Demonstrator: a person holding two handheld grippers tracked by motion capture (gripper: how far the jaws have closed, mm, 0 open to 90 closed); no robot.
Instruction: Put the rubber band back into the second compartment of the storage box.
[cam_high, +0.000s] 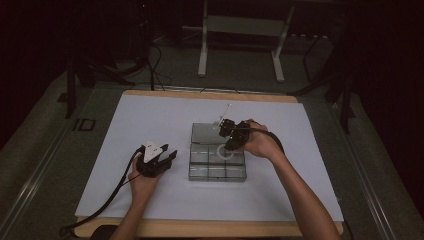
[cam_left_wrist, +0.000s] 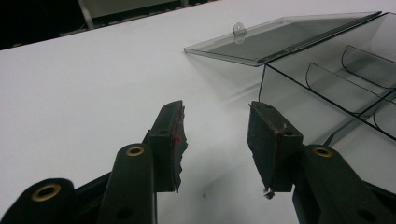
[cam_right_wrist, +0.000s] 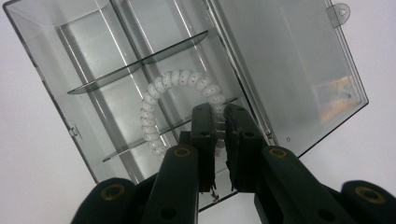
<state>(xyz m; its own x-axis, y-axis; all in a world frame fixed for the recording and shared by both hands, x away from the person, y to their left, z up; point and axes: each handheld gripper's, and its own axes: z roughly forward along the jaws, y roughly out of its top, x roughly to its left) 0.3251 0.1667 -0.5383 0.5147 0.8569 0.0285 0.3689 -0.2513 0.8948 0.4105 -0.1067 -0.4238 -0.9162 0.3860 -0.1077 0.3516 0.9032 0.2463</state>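
Holding a white coiled plastic ring (cam_right_wrist: 180, 100) over the clear, smoke-tinted plastic compartment box (cam_right_wrist: 93, 93), the right gripper (cam_right_wrist: 220, 116) has its jaws nearly together, clamped on one side of the coil. From the right gripper view the ring hangs above the box's middle compartments, straddling a thin divider; whether it already rests on the box floor I cannot tell. In the high view the ring (cam_high: 223, 152) sits in the box's (cam_high: 200, 171) upper row of cells, with the right gripper (cam_high: 231, 139) just above it.

The box's hinged clear lid (cam_right_wrist: 299, 70) lies flat open on the far side of the box. The left gripper (cam_left_wrist: 217, 130) waits just beside the box's near-left corner, jaws apart, nothing between them, resting low over the white desk (cam_left_wrist: 84, 88).

This looks like the placing step: ring going into a cell. Next, I'd judge, the right gripper needs to settle the coil clear of the divider, then spread its jaws and lift off straight so the springy ring doesn't cling and hop out. The lid remains to be shut.
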